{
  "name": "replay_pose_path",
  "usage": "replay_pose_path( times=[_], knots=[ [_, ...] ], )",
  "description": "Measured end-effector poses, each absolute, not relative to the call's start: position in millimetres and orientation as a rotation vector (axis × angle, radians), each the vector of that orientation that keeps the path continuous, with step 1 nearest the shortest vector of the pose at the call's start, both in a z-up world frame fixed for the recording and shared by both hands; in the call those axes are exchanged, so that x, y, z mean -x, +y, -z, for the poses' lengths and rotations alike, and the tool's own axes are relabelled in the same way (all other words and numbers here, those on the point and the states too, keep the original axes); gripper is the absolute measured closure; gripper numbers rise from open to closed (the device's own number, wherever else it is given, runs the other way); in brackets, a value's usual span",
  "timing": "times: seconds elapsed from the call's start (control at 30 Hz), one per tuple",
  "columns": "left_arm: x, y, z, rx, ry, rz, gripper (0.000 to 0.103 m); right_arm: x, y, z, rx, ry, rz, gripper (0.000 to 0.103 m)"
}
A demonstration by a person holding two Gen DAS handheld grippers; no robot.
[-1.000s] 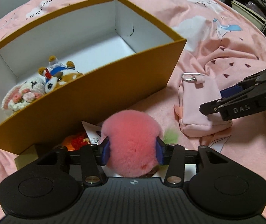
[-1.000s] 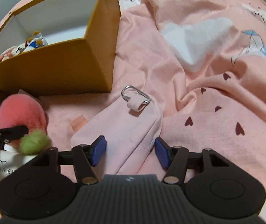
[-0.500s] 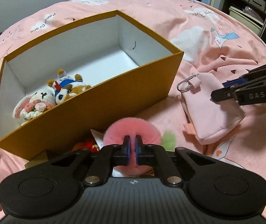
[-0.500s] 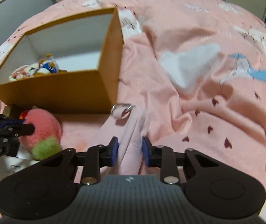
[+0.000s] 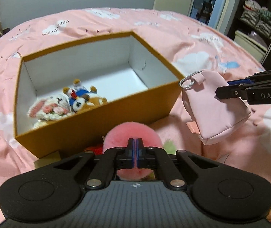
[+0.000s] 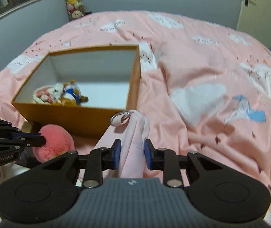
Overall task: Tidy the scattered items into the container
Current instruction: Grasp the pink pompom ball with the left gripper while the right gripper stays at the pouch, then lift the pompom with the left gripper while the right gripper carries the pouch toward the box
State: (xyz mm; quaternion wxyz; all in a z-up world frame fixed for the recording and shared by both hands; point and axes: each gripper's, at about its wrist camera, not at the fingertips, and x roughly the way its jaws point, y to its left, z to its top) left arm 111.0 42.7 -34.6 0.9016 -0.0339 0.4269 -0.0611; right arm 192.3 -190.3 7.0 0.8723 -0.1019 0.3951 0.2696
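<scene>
The left gripper is pinching a fluffy pink pompom with its blue pads pressed almost together, the fur bulging out on both sides of the closed fingers. In the left wrist view the pompom is sitting at 6 o'clock, right at the fingertips, with a tuft of green peeking out at its 3 o'clock side and something red at its 9 o'clock side; what these two are cannot be told.

The right gripper is clamping a pale pink pouch between its pads, the jaws standing partly closed with the soft fabric squeezed between them. In the left wrist view the same pouch is hanging clear of the bed at 3 o'clock, with a metal clip ring on its top loop pointing toward the box.

The orange cardboard box, open at the top and white inside, is lying on the pink bed cover at about 11 o'clock from the left gripper and just beyond the pompom. From the right gripper it is lying at 10 o'clock, its near right corner just behind the clip ring. Two small plush toys are resting inside it, in the near left corner.
</scene>
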Motion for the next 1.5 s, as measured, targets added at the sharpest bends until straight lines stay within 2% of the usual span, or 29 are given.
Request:
replay_pose_path(
  times=[0.33, 0.4, 0.43, 0.47, 0.77, 1.13, 1.5],
  knots=[
    [-103, 44, 34, 0.003, 0.865, 0.163, 0.099, -187, -187, -17, 0.209, 0.789, -0.579, 0.074],
    [-104, 41, 37, -0.007, 0.869, 0.186, 0.078, -187, -187, -13, 0.204, 0.797, -0.580, 0.074],
    [-105, 39, 39, -0.020, 0.867, 0.194, 0.052, -187, -188, -11, 0.202, 0.803, -0.580, 0.074],
    [-105, 37, 40, -0.034, 0.855, 0.192, 0.035, -188, -188, -8, 0.197, 0.811, -0.581, 0.074],
    [-132, 22, 71, -0.099, 0.903, 0.169, 0.035, -208, -195, 34, 0.079, 0.958, -0.576, 0.074],
    [-156, 20, 104, -0.056, 0.987, 0.173, 0.035, -224, -193, 63, 0.070, 1.026, -0.564, 0.073],
    [-167, 32, 114, 0.085, 1.043, 0.182, 0.049, -239, -198, 85, 0.003, 1.119, -0.533, 0.055]
  ],
)
